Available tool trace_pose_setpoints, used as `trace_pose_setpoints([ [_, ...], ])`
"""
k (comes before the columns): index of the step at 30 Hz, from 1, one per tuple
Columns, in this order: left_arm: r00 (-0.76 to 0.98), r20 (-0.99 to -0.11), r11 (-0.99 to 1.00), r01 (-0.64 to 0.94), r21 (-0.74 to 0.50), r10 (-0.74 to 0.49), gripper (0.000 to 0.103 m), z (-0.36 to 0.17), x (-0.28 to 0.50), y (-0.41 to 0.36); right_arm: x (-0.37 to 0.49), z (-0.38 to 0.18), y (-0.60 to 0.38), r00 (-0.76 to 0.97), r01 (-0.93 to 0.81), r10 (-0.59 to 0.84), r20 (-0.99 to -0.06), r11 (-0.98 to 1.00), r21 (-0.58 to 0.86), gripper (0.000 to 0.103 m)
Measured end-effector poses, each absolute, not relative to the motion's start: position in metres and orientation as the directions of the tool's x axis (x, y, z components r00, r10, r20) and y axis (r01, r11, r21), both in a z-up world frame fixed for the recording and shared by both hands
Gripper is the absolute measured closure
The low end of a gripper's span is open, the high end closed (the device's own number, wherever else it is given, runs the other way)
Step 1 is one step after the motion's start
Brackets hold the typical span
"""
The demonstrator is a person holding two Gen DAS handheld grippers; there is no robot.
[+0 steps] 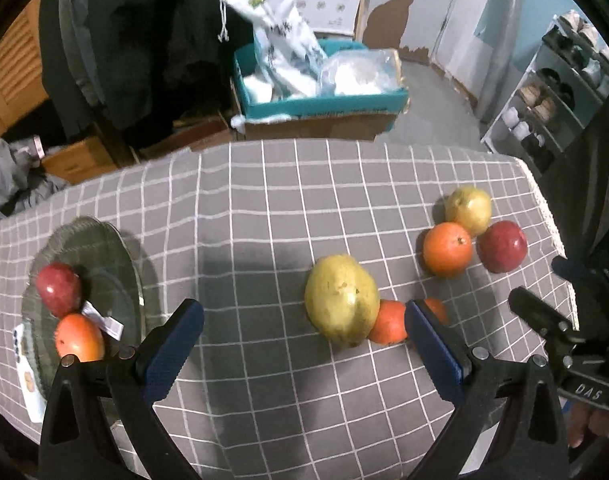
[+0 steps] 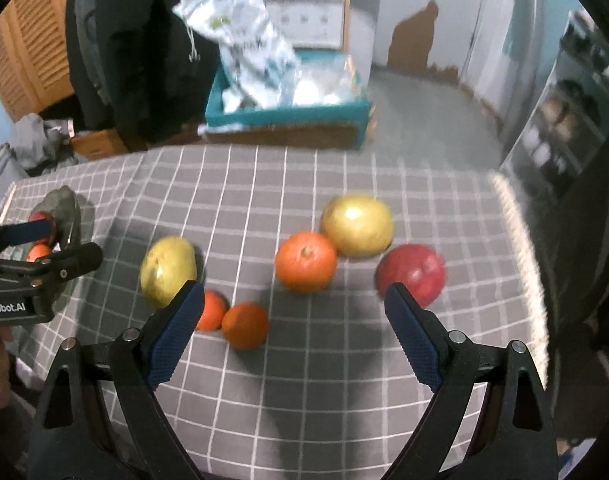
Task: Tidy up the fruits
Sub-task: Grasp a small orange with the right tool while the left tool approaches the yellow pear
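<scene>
On the checked cloth [image 1: 264, 208], both tongs, left [image 1: 304, 320] and right [image 2: 294, 300], tilt downward, released, grasping nothing.

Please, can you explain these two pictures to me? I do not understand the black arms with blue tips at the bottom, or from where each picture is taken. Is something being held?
There is no robot. A person holds one two-finger gripper in each hand, and each carries a wide-angle camera looking along its fingers. One picture comes from the left gripper, the other from the right gripper. The blue parts are the finger pads.

Both grippers are open and hold nothing.

On the grey checked tablecloth lie loose fruits: a yellow-green fruit, two small oranges beside it, and further right a bigger orange, a yellow fruit and a red fruit. At the left, a glass plate already holds a red fruit and an orange one.
</scene>
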State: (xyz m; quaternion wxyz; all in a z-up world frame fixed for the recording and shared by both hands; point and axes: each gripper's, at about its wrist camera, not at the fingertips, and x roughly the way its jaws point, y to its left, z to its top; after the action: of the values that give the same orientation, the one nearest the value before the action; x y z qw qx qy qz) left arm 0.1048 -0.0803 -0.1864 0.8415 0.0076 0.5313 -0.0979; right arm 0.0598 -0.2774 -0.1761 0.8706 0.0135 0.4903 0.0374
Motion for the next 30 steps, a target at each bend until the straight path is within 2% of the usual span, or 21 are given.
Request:
trace_pose_setpoints([
  [9, 0.346, -0.927, 0.983, 0.157, -0.098, -0.148, 0.002, -0.221, 0.106, -0.081, 0.067, -0.221, -0.267, 0.401, -0.095, 0.116, -0.909, 0.992, 0.084, 0.013],
  [13, 0.33, -0.932, 0.983, 0.147, -0.108, -0.151, 0.002, -0.23, 0.106, -0.079, 0.069, -0.237, -0.261, 0.357, -0.121, 0.125, -0.926, 0.989, 0.087, 0.017],
  [18, 0.305, -0.939, 0.983, 0.139, -0.123, -0.16, 0.002, -0.24, 0.106, -0.08, 0.073, -0.248, -0.259, 0.326, -0.137, 0.137, -0.936, 0.986, 0.097, 0.022],
  [28, 0.289, -0.943, 0.982, 0.14, -0.129, -0.165, 0.002, -0.246, 0.108, -0.081, 0.081, -0.261, -0.246, 0.291, -0.192, 0.162, -0.943, 0.975, 0.108, 0.023],
  [30, 0.286, -0.944, 0.982, 0.14, -0.131, -0.167, 0.002, -0.247, 0.109, -0.081, 0.083, -0.266, -0.244, 0.28, -0.199, 0.162, -0.946, 0.974, 0.108, 0.026],
])
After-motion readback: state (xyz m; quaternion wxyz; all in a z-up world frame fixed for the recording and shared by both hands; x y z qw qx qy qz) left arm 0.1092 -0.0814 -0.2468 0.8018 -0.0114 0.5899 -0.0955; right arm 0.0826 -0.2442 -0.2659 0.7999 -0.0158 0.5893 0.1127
